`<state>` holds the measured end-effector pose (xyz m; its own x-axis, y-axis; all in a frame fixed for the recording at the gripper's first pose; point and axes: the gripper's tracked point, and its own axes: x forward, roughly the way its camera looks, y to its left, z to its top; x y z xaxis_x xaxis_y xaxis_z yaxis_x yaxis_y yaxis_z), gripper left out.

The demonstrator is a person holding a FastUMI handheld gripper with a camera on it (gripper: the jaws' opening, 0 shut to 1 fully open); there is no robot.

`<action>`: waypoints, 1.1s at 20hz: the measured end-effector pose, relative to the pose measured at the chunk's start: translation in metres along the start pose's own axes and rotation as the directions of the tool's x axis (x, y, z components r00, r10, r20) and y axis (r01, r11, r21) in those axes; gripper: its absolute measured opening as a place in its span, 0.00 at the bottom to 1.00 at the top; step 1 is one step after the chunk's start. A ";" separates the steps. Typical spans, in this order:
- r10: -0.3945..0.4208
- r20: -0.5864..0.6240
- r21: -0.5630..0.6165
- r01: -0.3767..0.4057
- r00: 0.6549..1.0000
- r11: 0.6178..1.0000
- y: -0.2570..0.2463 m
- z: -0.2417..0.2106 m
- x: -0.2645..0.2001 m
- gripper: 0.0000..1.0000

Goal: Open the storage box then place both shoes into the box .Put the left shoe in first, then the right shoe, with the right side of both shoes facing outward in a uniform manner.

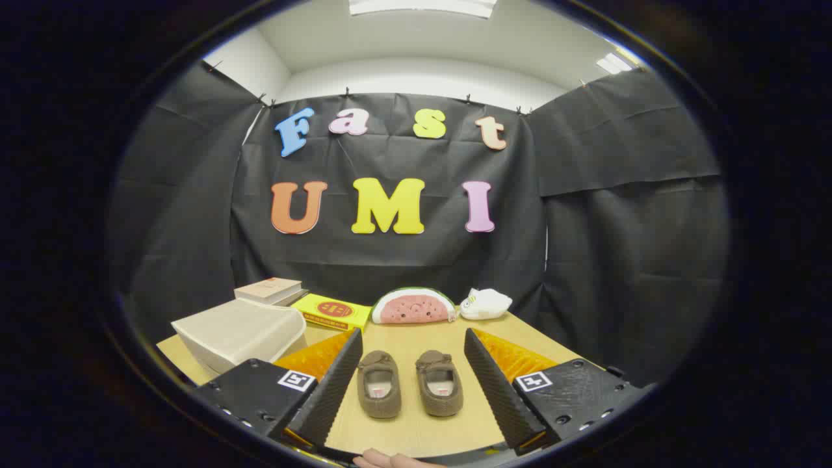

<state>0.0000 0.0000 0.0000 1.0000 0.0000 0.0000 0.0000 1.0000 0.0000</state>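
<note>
The gripper [413, 383] is being held wide open, gripping nothing, with two brown slippers [409, 383] framed between its fingers [331, 383].

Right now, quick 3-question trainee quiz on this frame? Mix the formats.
1. True or false: the gripper is shut on a shoe.
2. Which lies directly behind the shoes at the table's far edge? A) the watermelon toy B) the box C) the white toy
3. Fill in: the box stands with its lid ____.

Key
1. False. The fingers are spread wide; the left shoe and right shoe lie side by side between them, untouched.
2. A. The box is off to the left, beside the yellow book; the white toy is right of the watermelon toy.
3. Closed.
</note>
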 end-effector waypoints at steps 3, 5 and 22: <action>0.003 0.007 0.010 -0.003 1.000 1.000 -0.002 0.003 -0.006 0.96; -0.003 0.012 0.011 0.002 1.000 1.000 -0.009 0.005 -0.009 0.96; 0.049 -0.029 0.062 -0.047 0.998 0.997 -0.017 -0.014 0.017 0.96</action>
<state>0.0166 -0.0169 -0.0137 0.9984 0.0487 -0.0289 -0.0469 0.9970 0.0618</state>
